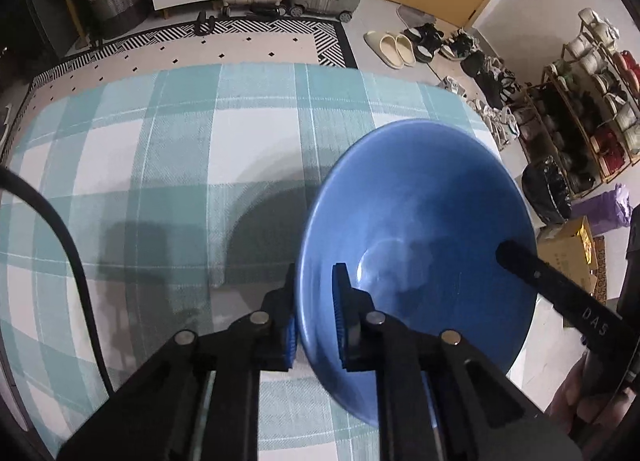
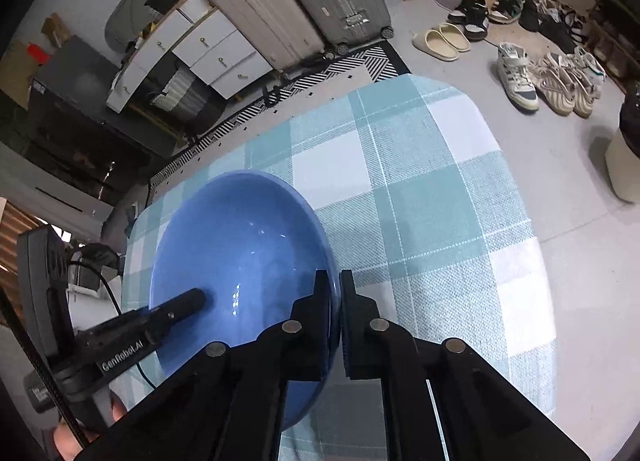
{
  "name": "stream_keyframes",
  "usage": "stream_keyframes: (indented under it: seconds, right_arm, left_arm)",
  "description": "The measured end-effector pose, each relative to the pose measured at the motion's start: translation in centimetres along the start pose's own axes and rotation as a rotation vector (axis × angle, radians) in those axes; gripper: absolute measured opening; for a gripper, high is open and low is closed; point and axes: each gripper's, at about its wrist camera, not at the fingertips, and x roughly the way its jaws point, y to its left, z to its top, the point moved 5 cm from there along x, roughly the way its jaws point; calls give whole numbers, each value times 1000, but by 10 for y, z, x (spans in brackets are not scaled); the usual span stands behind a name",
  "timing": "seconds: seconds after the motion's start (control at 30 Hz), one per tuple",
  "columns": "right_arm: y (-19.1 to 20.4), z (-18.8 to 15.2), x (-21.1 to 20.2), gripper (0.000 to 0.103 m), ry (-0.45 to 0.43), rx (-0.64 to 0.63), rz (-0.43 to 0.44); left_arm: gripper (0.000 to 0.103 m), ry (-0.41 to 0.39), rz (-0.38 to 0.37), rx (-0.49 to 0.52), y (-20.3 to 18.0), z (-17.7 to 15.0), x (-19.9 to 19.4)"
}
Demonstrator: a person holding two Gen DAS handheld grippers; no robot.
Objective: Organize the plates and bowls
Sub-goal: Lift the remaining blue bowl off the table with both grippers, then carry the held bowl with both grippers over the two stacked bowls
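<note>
Both views are evenly lit by soft indoor light from above, fairly bright on the tablecloth (image 1: 160,149) and floor (image 2: 560,181), dimmer toward the room's far corners. The bowl (image 1: 420,221) casts a soft-edged shadow to its left in the left wrist view. Small white glints dot the bowl's glaze (image 2: 256,233). Fisheye distortion bends the table's edges, and black vignetting fills the picture corners. The bowl's near rim looks slightly blurred.
</note>
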Motion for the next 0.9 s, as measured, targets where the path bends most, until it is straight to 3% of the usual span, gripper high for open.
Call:
stream_keyframes:
  seconds: [0.17, 0.3, 0.9]
  right_arm:
    - [-1, -1, 0, 4, 17, 12, -21]
    - [0, -2, -1, 4, 34, 25, -43]
    - [6, -17, -20, 5, 68, 68, -45]
  left_arm:
    - [8, 12, -19, -5, 1, -3, 0]
    - [5, -21, -16, -5, 2, -3, -8]
    - [4, -13, -25, 0, 4, -15, -24]
